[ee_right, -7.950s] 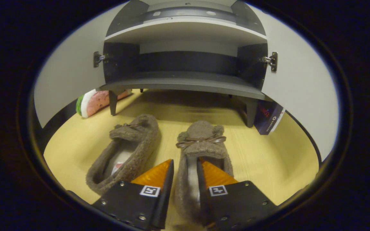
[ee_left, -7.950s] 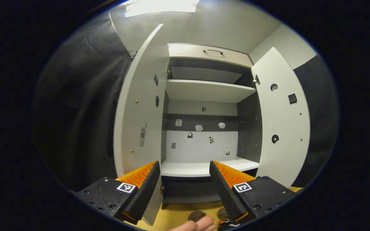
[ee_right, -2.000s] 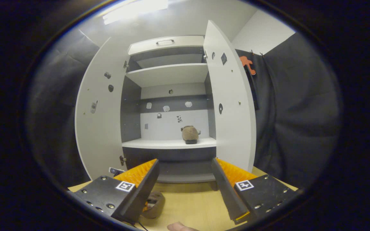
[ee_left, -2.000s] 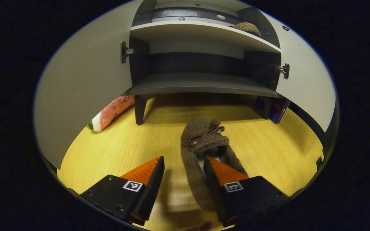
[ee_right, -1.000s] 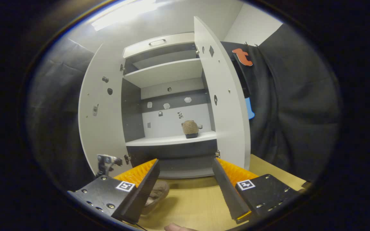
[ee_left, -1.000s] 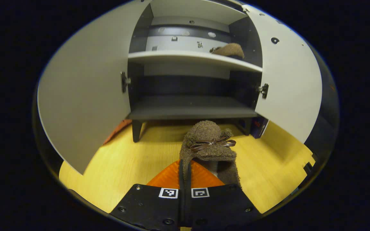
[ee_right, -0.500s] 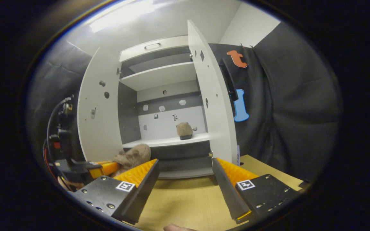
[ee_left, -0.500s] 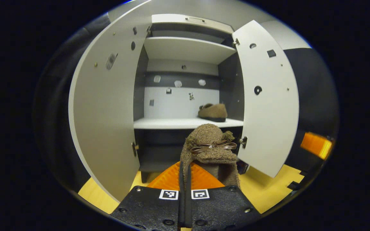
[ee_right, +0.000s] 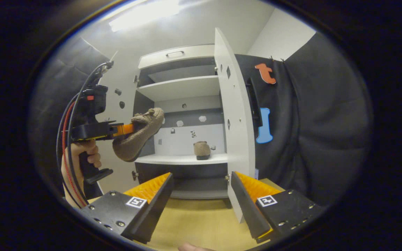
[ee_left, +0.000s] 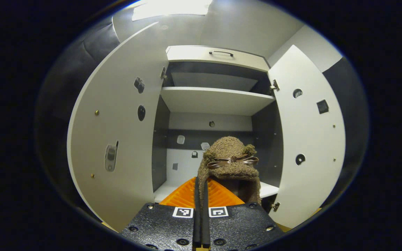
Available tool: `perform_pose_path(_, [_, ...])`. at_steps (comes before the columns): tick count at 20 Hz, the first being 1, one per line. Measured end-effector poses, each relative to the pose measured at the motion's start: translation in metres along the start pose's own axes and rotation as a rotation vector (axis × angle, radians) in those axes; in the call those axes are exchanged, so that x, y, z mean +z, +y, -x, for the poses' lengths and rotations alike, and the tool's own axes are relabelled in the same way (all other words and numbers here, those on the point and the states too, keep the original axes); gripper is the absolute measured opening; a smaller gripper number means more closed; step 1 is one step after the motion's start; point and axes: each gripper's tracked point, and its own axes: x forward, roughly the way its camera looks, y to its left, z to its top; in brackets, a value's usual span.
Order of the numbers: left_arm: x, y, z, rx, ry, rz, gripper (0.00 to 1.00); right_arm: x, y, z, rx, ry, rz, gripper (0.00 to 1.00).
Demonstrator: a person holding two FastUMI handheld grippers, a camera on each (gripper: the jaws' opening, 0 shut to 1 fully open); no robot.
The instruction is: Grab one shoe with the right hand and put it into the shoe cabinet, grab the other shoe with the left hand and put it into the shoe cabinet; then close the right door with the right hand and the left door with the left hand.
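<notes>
- Shoe cabinet [ee_right: 183,87]: both doors open; closing not yet done.
- First shoe [ee_right: 201,150]: resting on the middle shelf; placed.
- Second shoe [ee_left: 229,167]: pinched at its rim by the left gripper [ee_left: 201,195], raised level before the shelf.
- Right gripper [ee_right: 201,198]: jaws spread, empty, low, facing the cabinet.

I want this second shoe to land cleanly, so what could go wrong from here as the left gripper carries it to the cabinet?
1. The left gripper pinches only one edge of the brown shoe, which hangs tilted; it might slip or swing.
2. The other shoe already sits on the white shelf; a careless placement could knock it.
3. The shoe may clip the open left door going in.
</notes>
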Motion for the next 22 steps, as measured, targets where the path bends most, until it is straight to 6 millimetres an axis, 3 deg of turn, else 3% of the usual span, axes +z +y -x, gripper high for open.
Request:
perform_pose_path(3, [0.003, 0.006, -0.054, 0.045, 0.03, 0.044, 0.02, 0.001, 0.002, -0.015, 0.026, -0.001, -0.02, 0.99])
perform_pose_path(5, [-0.011, 0.009, -0.095, 0.058, 0.066, 0.082, 0.02, 0.0, 0.009, -0.023, 0.087, 0.012, -0.018, 0.99])
perform_pose_path(7, [-0.039, 0.011, -0.132, 0.083, 0.111, 0.094, 0.02, -0.003, 0.008, -0.032, 0.114, 0.023, -0.011, 0.99])
perform_pose_path(11, [-0.105, 0.004, -0.176, 0.101, 0.262, 0.123, 0.02, -0.01, 0.011, -0.042, 0.144, 0.028, 0.007, 0.99])
perform_pose_path(13, [-0.132, -0.005, -0.194, 0.09, 0.302, 0.139, 0.02, -0.012, 0.013, -0.046, 0.158, 0.019, 0.021, 0.98])
perform_pose_path(16, [-0.157, 0.006, -0.206, 0.128, 0.349, 0.111, 0.02, -0.02, 0.02, -0.053, 0.199, 0.023, 0.032, 0.99])
perform_pose_path(19, [-0.169, 0.003, -0.222, 0.088, 0.405, 0.127, 0.03, -0.024, 0.021, -0.06, 0.203, 0.019, 0.046, 0.99])
perform_pose_path(22, [-0.172, 0.007, -0.225, 0.094, 0.464, 0.128, 0.05, -0.027, 0.016, -0.065, 0.178, 0.012, 0.012, 1.0])
